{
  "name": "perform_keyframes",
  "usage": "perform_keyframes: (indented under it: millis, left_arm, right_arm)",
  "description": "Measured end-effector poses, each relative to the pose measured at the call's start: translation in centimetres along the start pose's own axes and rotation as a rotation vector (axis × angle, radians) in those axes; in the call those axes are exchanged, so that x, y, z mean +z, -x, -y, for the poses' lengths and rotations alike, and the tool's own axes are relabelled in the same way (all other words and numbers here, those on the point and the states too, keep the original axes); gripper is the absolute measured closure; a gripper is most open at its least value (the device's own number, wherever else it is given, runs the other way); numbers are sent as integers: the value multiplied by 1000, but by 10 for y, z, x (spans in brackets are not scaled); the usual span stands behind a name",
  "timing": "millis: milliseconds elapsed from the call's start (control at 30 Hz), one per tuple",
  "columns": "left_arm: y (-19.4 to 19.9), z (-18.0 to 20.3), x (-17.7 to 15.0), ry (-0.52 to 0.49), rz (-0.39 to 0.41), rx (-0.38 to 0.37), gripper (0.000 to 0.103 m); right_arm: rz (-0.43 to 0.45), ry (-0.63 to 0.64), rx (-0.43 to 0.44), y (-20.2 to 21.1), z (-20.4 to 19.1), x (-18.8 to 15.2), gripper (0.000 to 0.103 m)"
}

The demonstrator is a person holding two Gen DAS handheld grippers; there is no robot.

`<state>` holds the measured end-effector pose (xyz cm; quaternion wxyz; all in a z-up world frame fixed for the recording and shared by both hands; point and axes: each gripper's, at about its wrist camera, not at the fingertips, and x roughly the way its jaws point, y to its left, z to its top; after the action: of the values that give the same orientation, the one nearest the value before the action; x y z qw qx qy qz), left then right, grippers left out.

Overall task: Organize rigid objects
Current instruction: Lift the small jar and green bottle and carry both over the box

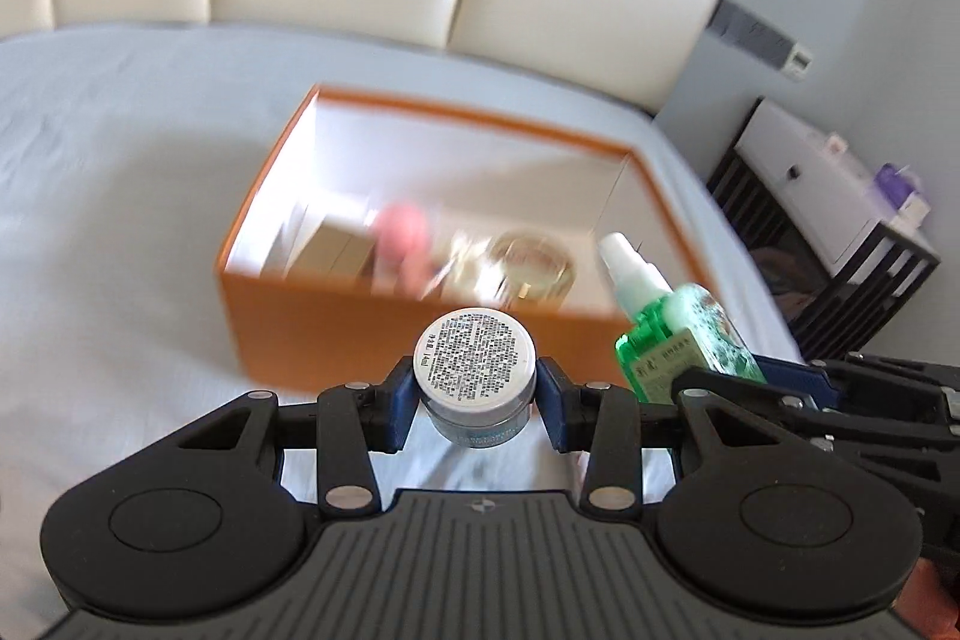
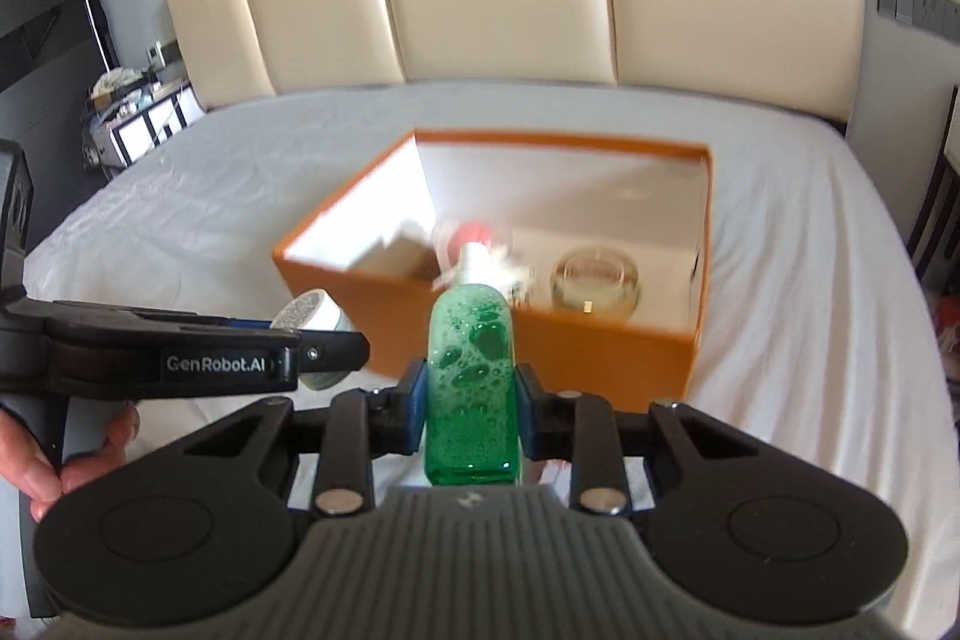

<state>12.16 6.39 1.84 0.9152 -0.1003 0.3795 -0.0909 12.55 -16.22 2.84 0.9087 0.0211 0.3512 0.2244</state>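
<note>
White bedding covers the bed (image 2: 780, 280) under an orange box (image 1: 420, 340). At 6 o'clock of the box, the left gripper (image 1: 477, 400) has its jaws closed on a small jar (image 1: 474, 370); the right gripper (image 2: 471, 400), at 3 o'clock of it, clamps a green bottle (image 2: 471, 400). Inside the box sits a glass jar (image 2: 594, 280).

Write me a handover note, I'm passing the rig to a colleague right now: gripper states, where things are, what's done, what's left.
Left hand-held gripper: shut on the small round jar, held above the bed just short of the orange box.
Right hand-held gripper: shut on the green spray bottle, nozzle pointing toward the box.
Done: the box on the bed already holds a glass jar, a tan carton and a blurred pink item.
Left: set the round jar and the spray bottle into the box.
</note>
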Motion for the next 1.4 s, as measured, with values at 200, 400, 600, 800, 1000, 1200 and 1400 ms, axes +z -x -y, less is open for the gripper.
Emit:
perform_keyframes:
  millis: [200, 400, 600, 800, 1000, 1200, 1400]
  left_arm:
    - [-11, 9, 43, -36, 66, -26, 56]
    - [-44, 12, 74, -72, 14, -64, 56]
    - [-81, 6, 79, -54, -53, -96, 56]
    - [-110, 2, 72, -72, -110, -95, 56]
    - [-125, -2, 72, -69, -145, -95, 56]
    - [-133, -6, 71, -47, -172, -91, 56]
    - [-136, -7, 70, -44, -175, -84, 56]
  right_arm:
    - [56, 31, -77, -7, 3, 42, 74]
    - [7, 49, -149, -39, 10, 69, 75]
    - [-141, 55, -204, -92, 22, 74, 75]
    - [-265, 98, -258, -136, 24, 68, 75]
    - [-372, 154, -298, -166, 27, 66, 75]
    - [-436, 194, -315, -182, 28, 62, 75]
    - [-473, 240, -319, -188, 25, 61, 74]
